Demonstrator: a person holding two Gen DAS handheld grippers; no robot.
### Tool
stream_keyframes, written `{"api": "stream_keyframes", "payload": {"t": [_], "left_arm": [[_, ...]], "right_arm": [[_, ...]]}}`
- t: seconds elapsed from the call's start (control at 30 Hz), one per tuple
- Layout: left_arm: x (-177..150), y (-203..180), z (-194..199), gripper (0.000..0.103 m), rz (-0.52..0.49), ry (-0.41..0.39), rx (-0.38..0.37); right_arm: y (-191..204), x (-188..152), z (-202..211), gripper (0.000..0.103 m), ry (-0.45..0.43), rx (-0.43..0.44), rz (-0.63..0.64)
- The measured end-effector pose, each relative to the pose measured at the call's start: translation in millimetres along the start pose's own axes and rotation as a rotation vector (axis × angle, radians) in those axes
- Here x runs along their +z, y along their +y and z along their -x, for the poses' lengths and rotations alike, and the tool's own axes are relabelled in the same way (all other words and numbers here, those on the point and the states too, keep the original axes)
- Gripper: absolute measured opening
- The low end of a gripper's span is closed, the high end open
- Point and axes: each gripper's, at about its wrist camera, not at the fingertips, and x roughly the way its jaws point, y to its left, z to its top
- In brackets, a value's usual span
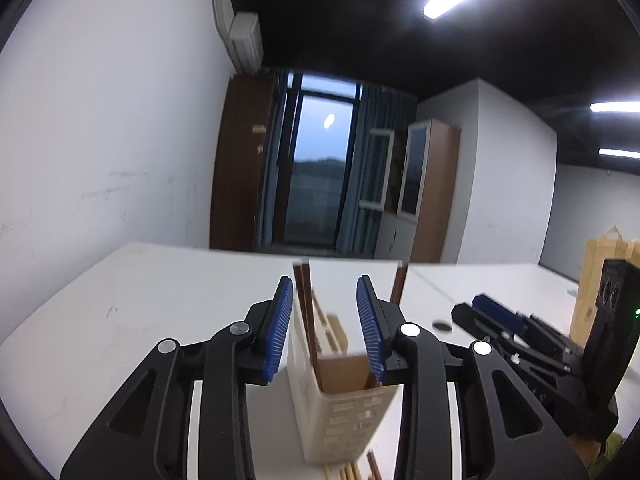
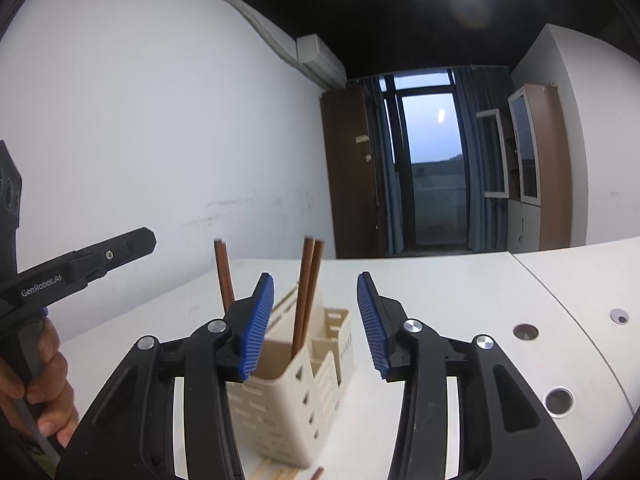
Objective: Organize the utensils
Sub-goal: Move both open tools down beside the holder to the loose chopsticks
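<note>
Cream, slotted utensil holder (image 2: 296, 392); reddish-brown chopsticks (image 2: 306, 292); white tabletop (image 2: 440, 292); black tools with ribbed blue pads (image 1: 276, 328); blue curtains (image 2: 476, 160) far off.

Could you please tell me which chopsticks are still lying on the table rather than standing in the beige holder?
The pale chopsticks flat at the holder's base; the dark brown chopsticks stand upright inside it.
</note>
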Motion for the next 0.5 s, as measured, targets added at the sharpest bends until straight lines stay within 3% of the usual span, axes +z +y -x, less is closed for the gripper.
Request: {"api": "stream_keyframes", "payload": {"t": [0.2, 0.5], "left_arm": [[-9.5, 1.4, 4.2, 0.038, -0.032, 0.074, 0.041], [-47.1, 15.1, 4.4, 0.044, -0.025, 0.187, 0.035]], "right_arm": [[1.4, -11.4, 5.2, 0.045, 0.093, -0.021, -0.015], [1.4, -44.3, 2.5, 0.05, 0.259, -0.041, -0.038]]}}
